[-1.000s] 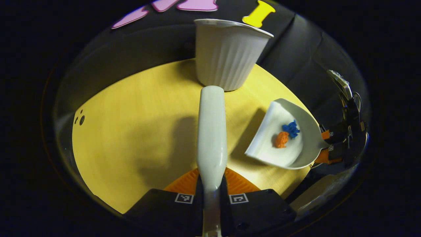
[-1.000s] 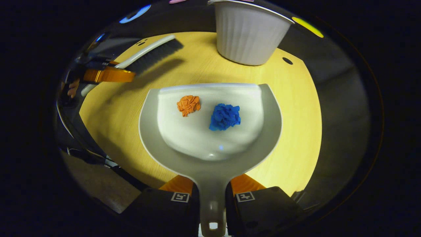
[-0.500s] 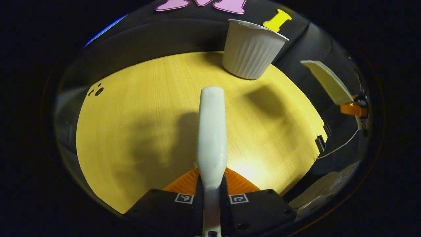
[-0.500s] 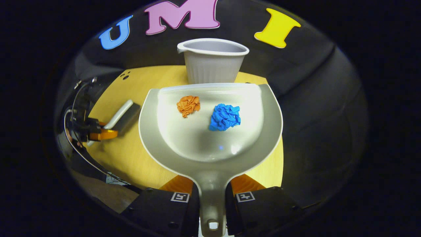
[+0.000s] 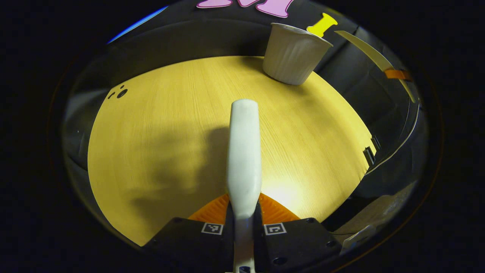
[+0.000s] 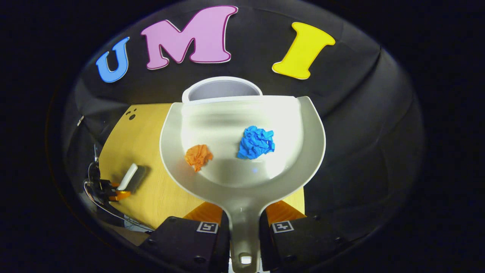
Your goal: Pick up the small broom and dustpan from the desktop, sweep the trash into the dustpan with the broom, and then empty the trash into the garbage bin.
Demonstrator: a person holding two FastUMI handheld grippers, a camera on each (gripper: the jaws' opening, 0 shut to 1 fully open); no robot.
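While the right tool (image 6: 244, 223) clamps the handle of the pale grey plastic dustpan (image 6: 303, 151), raised before the white ribbed garbage bin (image 6: 221, 89), a crumpled orange paper ball (image 6: 198, 156) and a crumpled blue paper ball (image 6: 256, 142) lie in its pan. Lower down, the left tool (image 5: 244, 216) grips the white-backed small broom (image 5: 244, 151) above the yellow wooden desk (image 5: 159, 125).

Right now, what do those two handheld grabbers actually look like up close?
Each is a dark, blocky body with two fingers poking forward. The left gripper and the right gripper each carry a pair of small square black-and-white code stickers near the finger bases. Thin cables trail off the left one in the right gripper view.
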